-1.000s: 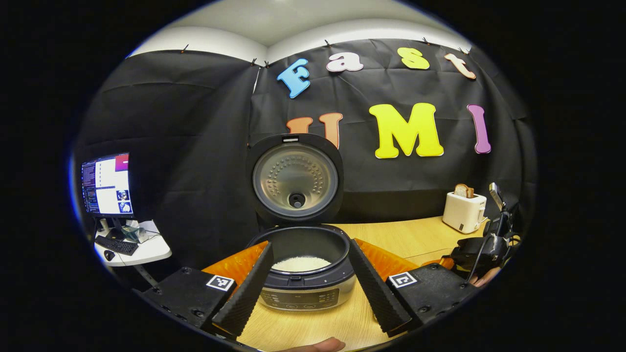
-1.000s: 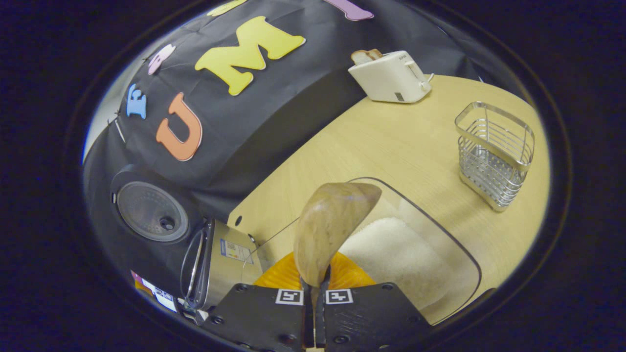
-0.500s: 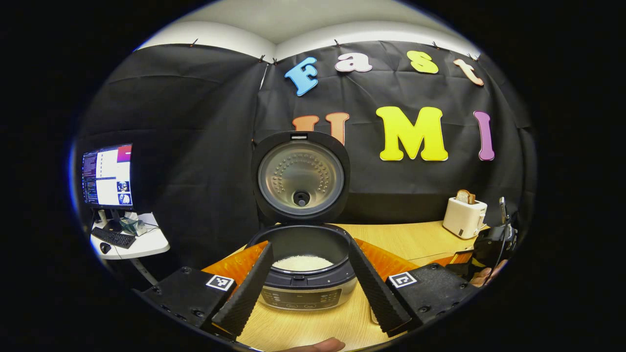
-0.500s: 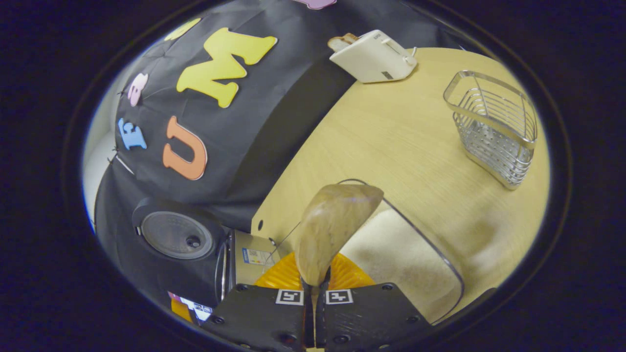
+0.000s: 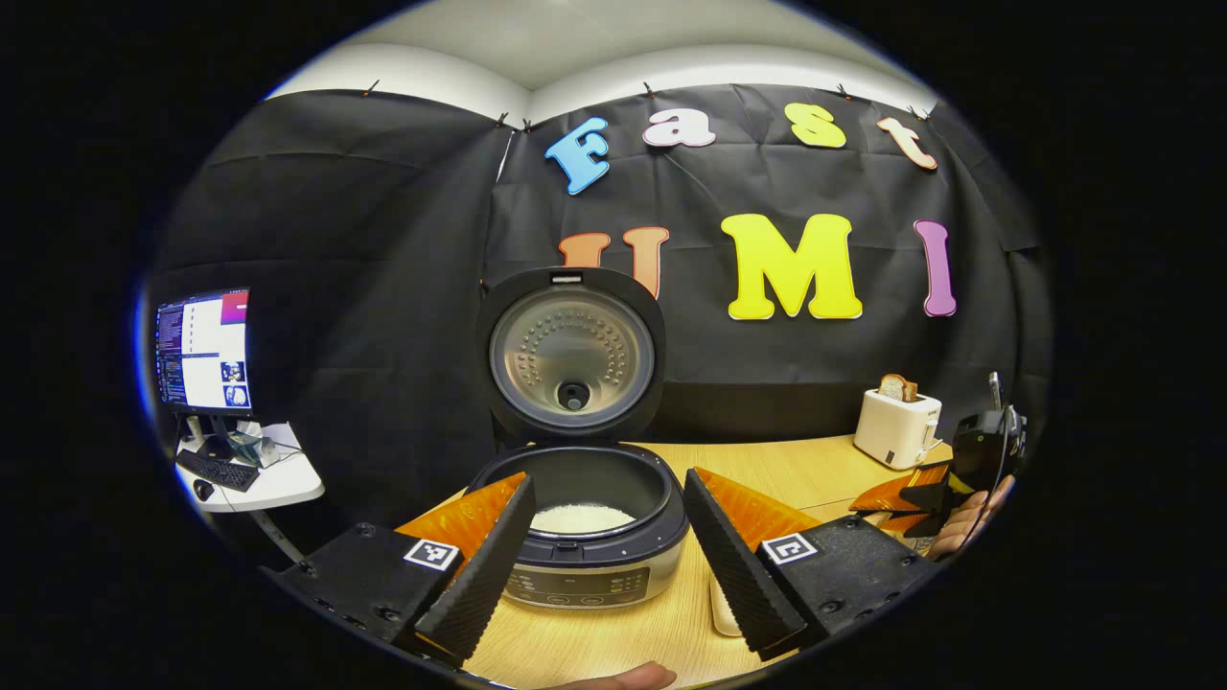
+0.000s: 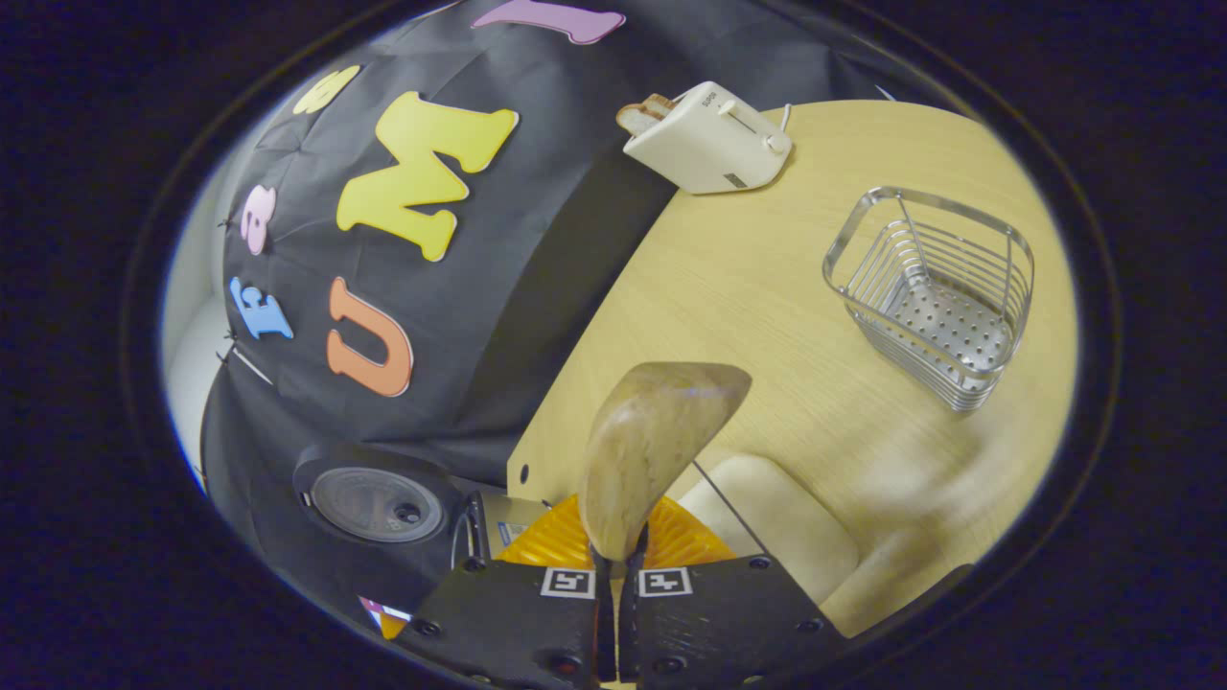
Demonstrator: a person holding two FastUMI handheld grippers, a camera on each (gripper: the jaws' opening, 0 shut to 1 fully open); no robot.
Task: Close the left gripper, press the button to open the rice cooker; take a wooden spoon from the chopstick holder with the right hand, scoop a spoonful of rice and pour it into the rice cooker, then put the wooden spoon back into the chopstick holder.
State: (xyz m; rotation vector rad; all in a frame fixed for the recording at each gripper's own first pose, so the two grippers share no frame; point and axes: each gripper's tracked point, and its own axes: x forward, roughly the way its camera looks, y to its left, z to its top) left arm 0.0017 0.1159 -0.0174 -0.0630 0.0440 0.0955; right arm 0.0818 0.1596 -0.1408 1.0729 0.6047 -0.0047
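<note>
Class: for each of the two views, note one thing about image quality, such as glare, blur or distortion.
Left gripper view: the monitor is overexposed and the wall's top edge bows from fisheye distortion. Right gripper view: the wooden spoon is soft, being close to the lens, while the toaster stays sharp.

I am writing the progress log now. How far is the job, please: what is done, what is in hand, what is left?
Done: the rice cooker stands open, lid up, with rice in its pot. In hand: the right hand-held gripper is shut on the wooden spoon, held above the table. Whether the spoon carries rice cannot be told. Left: putting the spoon back into the chopstick holder, which stands empty. The left hand-held gripper is open.
</note>
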